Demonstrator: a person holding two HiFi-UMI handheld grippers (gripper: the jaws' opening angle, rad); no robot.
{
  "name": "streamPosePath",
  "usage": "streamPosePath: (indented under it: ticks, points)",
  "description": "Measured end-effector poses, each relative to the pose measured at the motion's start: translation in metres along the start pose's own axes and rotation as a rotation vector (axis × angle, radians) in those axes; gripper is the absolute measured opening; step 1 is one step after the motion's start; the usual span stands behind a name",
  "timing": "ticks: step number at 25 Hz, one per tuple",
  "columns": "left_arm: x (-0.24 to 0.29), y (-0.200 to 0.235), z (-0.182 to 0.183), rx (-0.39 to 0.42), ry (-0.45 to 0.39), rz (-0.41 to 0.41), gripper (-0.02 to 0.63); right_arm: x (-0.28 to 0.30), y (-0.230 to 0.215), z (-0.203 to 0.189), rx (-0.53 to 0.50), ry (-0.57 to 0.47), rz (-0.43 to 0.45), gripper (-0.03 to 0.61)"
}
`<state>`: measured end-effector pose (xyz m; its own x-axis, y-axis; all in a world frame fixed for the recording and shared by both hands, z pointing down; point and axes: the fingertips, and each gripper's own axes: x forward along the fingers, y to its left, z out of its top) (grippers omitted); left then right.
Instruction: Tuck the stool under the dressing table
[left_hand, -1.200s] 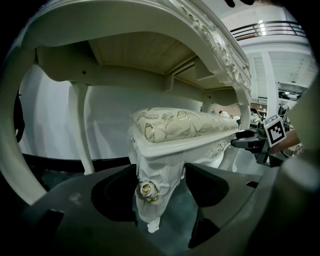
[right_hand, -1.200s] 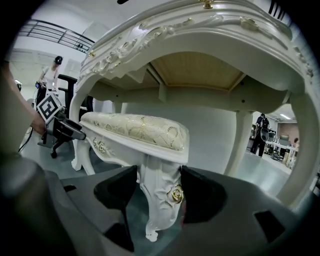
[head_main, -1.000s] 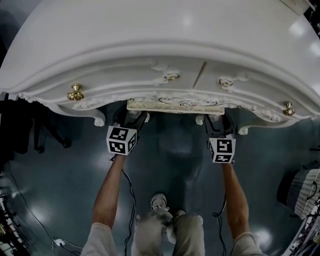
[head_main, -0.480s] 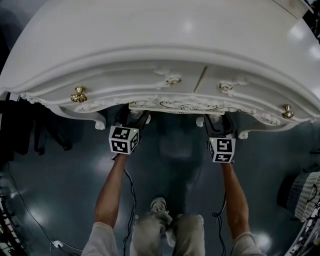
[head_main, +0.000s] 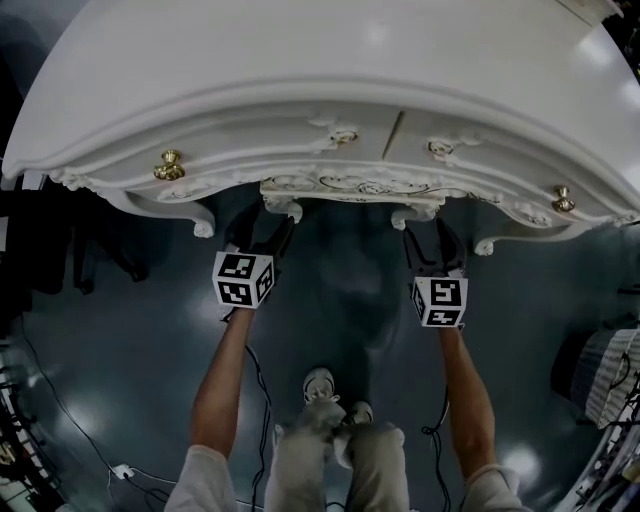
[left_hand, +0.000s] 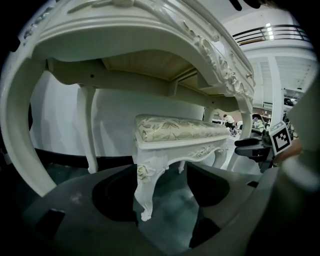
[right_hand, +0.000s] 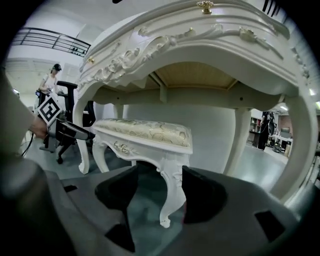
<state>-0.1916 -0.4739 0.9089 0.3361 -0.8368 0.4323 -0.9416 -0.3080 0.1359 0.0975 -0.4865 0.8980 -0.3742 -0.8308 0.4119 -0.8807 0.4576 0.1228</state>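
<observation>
Two hand-held grippers reach toward a white dressing table (head_main: 300, 90) seen from above. Its broad top is smooth and glossy, and its curved front is carved with scrolls and flowers and fitted with small round brass knobs (head_main: 169, 165). The stool (head_main: 350, 186) is tucked beneath the centre of the table and shows only its near edge, a carved white rail, and two curled legs.

From low down, the stool is a rectangular bench with a padded seat cushion (left_hand: 175, 127) in cream fabric with a pale gold leaf pattern. It stands on painted, curved legs with a carved rose at each knee.

The left gripper (head_main: 262, 232) sits just on the near side of the stool's left front leg (left_hand: 144, 192). Its two dark, matte jaws stand wide apart, and the slim leg shows in the gap close to the left jaw, not clamped. The right gripper (head_main: 430, 242) mirrors it at the right front leg (right_hand: 170, 197), jaws likewise wide apart and gripping nothing. Whether any jaw touches a leg cannot be told.

Each gripper carries a white cube (head_main: 243, 280) printed with black square markers. The floor (head_main: 130, 340) is dark, grey-green and shiny
</observation>
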Motion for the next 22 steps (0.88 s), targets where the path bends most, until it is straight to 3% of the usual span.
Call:
streamPosePath:
  ticks: [5, 12, 22]
  points:
    - [-0.022, -0.020, -0.003, 0.002, 0.027, -0.012, 0.289, -0.027, 0.007, 0.007, 0.009, 0.014, 0.008, 0.200]
    - [-0.059, -0.045, 0.020, 0.017, 0.030, -0.025, 0.166, -0.063, 0.012, 0.032, 0.020, 0.034, 0.003, 0.066]
    - [-0.115, -0.063, 0.073, -0.019, 0.029, -0.007, 0.034, -0.113, 0.027, 0.086, 0.017, 0.069, 0.034, 0.003]
